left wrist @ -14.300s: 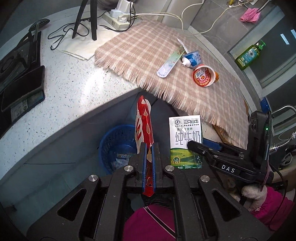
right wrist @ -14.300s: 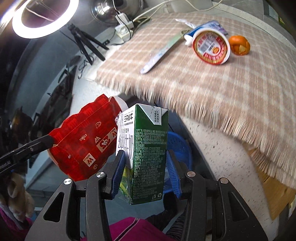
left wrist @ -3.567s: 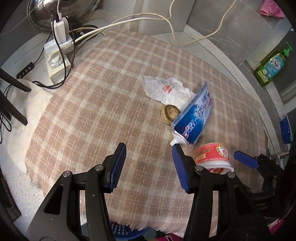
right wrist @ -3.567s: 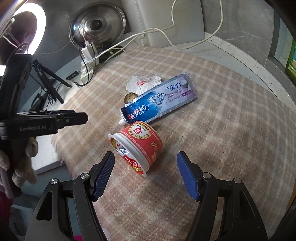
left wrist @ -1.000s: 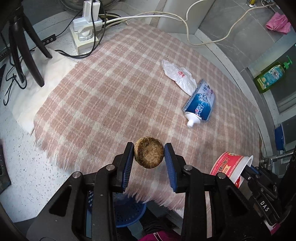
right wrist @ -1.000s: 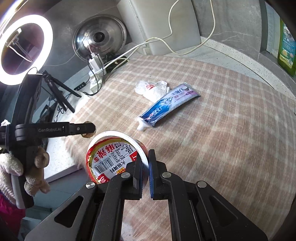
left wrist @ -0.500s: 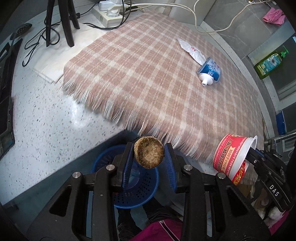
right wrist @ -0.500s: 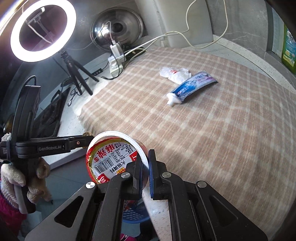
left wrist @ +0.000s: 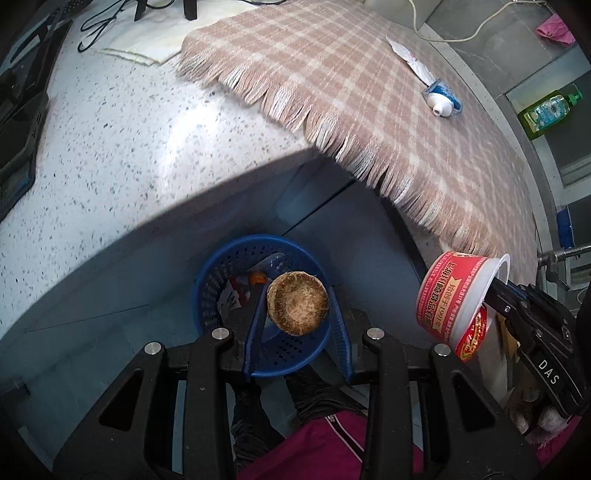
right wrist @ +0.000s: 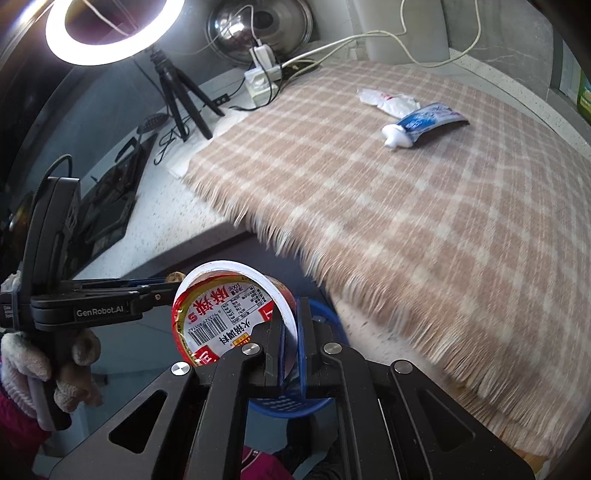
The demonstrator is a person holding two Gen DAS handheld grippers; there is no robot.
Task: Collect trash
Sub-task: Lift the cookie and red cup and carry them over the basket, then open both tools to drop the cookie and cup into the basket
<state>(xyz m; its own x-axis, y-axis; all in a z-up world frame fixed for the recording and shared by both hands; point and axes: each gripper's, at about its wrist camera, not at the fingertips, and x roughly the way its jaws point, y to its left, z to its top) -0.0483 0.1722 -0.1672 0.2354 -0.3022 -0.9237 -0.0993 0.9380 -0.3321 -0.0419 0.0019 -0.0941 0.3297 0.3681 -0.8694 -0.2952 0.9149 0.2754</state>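
Speckled pale stone counter (left wrist: pixel 122 147) with a rounded edge, half covered by a woven pink-and-cream plaid cloth (left wrist: pixel 369 99) fringed along its border. Beyond the right gripper, a glowing ring light (right wrist: pixel 110 33) on a black tripod, a shiny steel pot lid (right wrist: pixel 258 26) and a white power strip (right wrist: pixel 262 79) with cables.

Below and just ahead of the left gripper (left wrist: pixel 297 314), on the floor by the counter's front, a round blue perforated plastic basket (left wrist: pixel 210 295) with some scraps inside, among them a small orange bit. Left gripper's blue pads opened slightly wider than a round, brown, rough-crusted disc (left wrist: pixel 297 308) seen between them above the basket; pad contact with it impossible to tell, a gap visible on the right side.

Right gripper (right wrist: pixel 290 347) pressed together on the thin white rim of a red instant noodle cup (right wrist: pixel 225 314), a tapered paper tub lying on its side with its foil lid partly peeled, held off the counter's edge, to the right of the left gripper and over the basket.

Far ahead of both grippers, on the cloth, a flattened blue-and-white toothpaste tube (right wrist: pixel 424 125) with a white cap, touching a crumpled white plastic wrapper (right wrist: pixel 388 100). Further right, a green soap bottle (left wrist: pixel 546 112).
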